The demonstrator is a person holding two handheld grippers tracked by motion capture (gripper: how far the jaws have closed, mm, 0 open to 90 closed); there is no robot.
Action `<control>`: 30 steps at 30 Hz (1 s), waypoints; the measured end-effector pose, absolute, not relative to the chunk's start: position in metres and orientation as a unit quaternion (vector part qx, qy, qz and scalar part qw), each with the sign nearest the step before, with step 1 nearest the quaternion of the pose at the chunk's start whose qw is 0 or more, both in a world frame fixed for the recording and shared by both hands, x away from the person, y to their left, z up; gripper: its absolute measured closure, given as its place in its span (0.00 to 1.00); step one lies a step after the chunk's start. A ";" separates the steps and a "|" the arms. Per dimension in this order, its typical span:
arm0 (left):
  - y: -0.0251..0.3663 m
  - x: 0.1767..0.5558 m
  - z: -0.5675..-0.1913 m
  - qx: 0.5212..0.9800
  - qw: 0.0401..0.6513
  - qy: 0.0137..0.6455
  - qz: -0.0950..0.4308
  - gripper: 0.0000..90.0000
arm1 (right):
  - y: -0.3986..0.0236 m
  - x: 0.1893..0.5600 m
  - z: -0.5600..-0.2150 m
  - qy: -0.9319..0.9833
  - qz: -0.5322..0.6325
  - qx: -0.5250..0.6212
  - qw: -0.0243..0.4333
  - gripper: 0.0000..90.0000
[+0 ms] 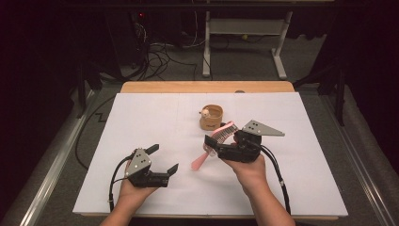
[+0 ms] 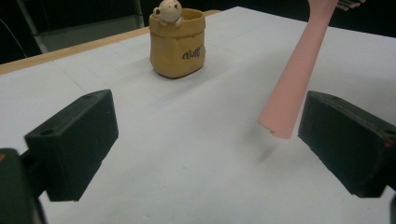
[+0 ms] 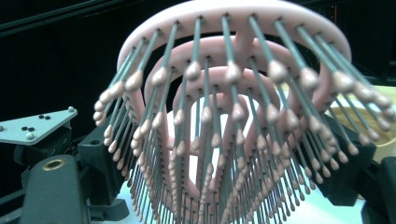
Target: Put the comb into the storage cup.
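You can see one piece of writing: a short dark word in curly script on the front of the tan bag-shaped cup (image 2: 177, 44), below the small bear figure (image 2: 169, 11) on its rim. Its letters are too small and looped to read for certain.

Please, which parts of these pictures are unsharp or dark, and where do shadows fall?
High view: the room behind the table is dark, the white sheet bright. Left gripper view: the near black jaws are soft, and the pink hairbrush handle casts a faint shadow. Right gripper view: the nearest bristles blur, against a black background.
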State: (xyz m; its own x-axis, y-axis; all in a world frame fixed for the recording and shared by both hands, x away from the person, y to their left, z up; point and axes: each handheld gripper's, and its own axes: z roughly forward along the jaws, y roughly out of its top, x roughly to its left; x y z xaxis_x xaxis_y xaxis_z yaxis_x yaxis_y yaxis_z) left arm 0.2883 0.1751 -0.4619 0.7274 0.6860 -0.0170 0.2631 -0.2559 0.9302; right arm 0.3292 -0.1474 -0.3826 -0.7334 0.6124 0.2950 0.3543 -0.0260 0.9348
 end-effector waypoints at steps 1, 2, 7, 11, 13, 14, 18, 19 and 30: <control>0.175 0.289 -0.463 0.767 0.526 0.310 0.197 0.01 | -0.148 0.329 -0.383 0.690 0.625 0.349 0.106 0.23; 0.176 0.288 -0.464 0.768 0.527 0.306 0.198 0.00 | -0.149 0.328 -0.382 0.690 0.624 0.349 0.109 0.23; 0.180 0.289 -0.465 0.760 0.536 0.311 0.196 0.00 | -0.153 0.326 -0.382 0.690 0.623 0.349 0.116 0.23; 0.182 0.289 -0.465 0.756 0.538 0.317 0.196 0.00 | -0.158 0.325 -0.380 0.689 0.623 0.349 0.125 0.23; 0.182 0.288 -0.465 0.753 0.539 0.319 0.199 0.00 | -0.161 0.325 -0.379 0.688 0.622 0.351 0.128 0.23; 0.183 0.288 -0.465 0.753 0.539 0.319 0.200 0.00 | -0.163 0.324 -0.378 0.687 0.622 0.351 0.132 0.23; 0.182 0.287 -0.465 0.753 0.539 0.317 0.203 0.00 | -0.167 0.323 -0.377 0.686 0.621 0.352 0.138 0.23; 0.183 0.287 -0.465 0.752 0.540 0.317 0.204 0.00 | -0.169 0.323 -0.376 0.687 0.620 0.350 0.144 0.23; 0.184 0.287 -0.465 0.753 0.538 0.316 0.208 0.00 | -0.183 0.322 -0.372 0.686 0.613 0.352 0.173 0.23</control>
State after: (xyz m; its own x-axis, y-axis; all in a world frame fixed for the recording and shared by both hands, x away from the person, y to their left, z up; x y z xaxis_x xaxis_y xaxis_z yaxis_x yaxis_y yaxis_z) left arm 0.2868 0.1836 -0.4653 0.7136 0.7000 -0.0257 0.2516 -0.2220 0.9420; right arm 0.3224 -0.1829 -0.3723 -0.6922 0.6948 0.1949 0.2722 0.0012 0.9623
